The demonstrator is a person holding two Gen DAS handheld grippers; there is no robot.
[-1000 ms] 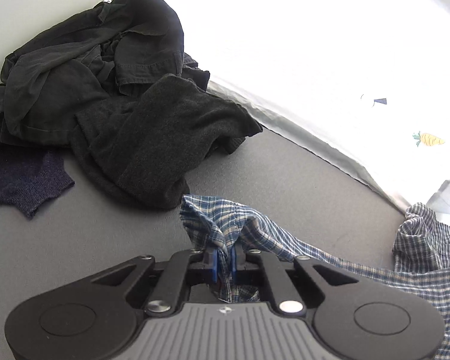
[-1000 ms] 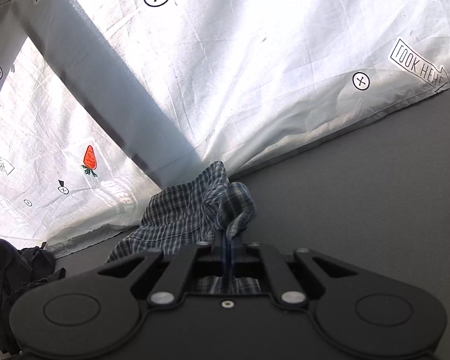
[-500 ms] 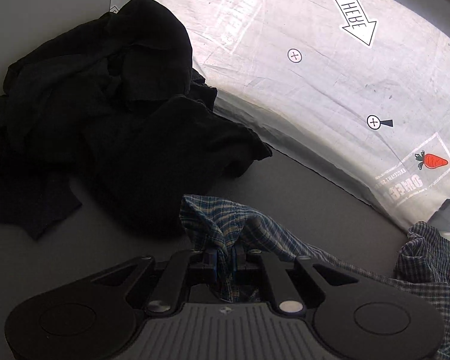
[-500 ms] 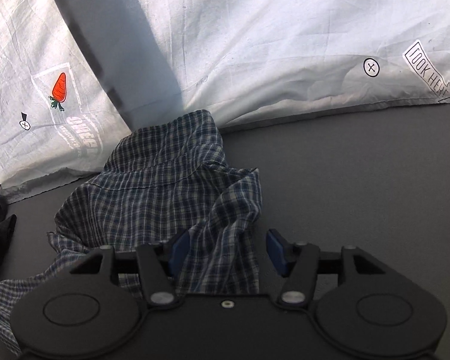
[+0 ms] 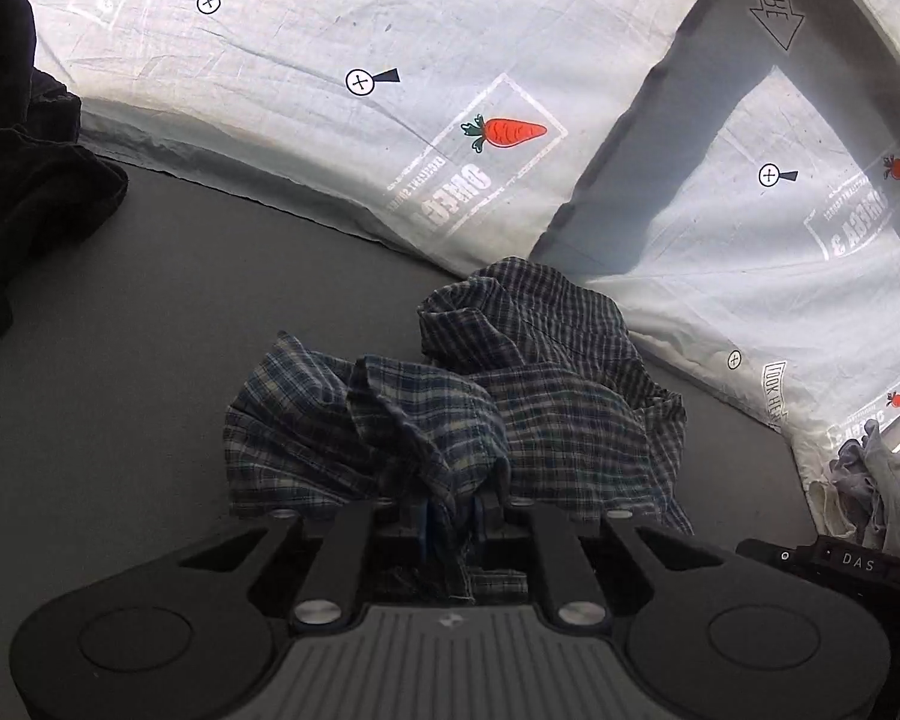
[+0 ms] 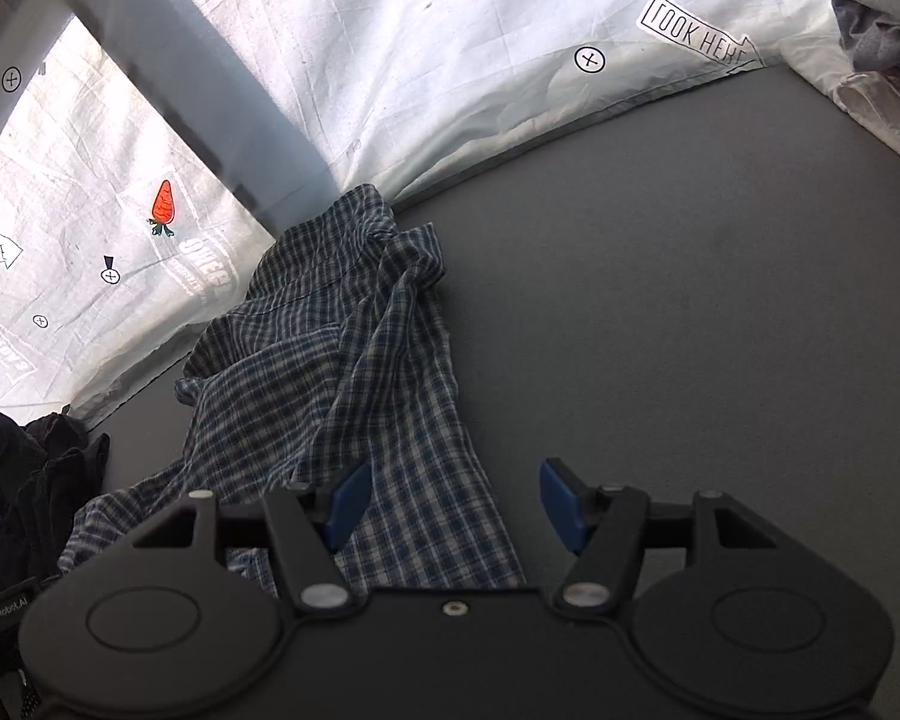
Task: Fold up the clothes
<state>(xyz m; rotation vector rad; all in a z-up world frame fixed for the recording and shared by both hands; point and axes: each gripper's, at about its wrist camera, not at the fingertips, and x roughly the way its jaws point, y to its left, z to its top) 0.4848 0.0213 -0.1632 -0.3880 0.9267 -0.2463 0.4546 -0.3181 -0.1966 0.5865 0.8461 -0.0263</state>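
Laying-out step: right tongs [image 6: 450,504] apart, plaid shirt [image 6: 354,360] released; left tongs [image 5: 450,510] just eased open, cloth between; next regrip edge, spread flat

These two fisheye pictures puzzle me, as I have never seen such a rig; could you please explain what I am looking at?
There is no robot here: a person holds a two-finger gripper in each hand, and each carries a camera looking forward along its fingers. One picture comes from the left gripper, the other from the right gripper. On the grey table lies a crumpled blue plaid shirt, with a pile of dark clothes to one side and a white printed sheet behind. The left jaws have just been opening, with plaid cloth between them. The right jaws stand wide open; the shirt merely lies beneath them.
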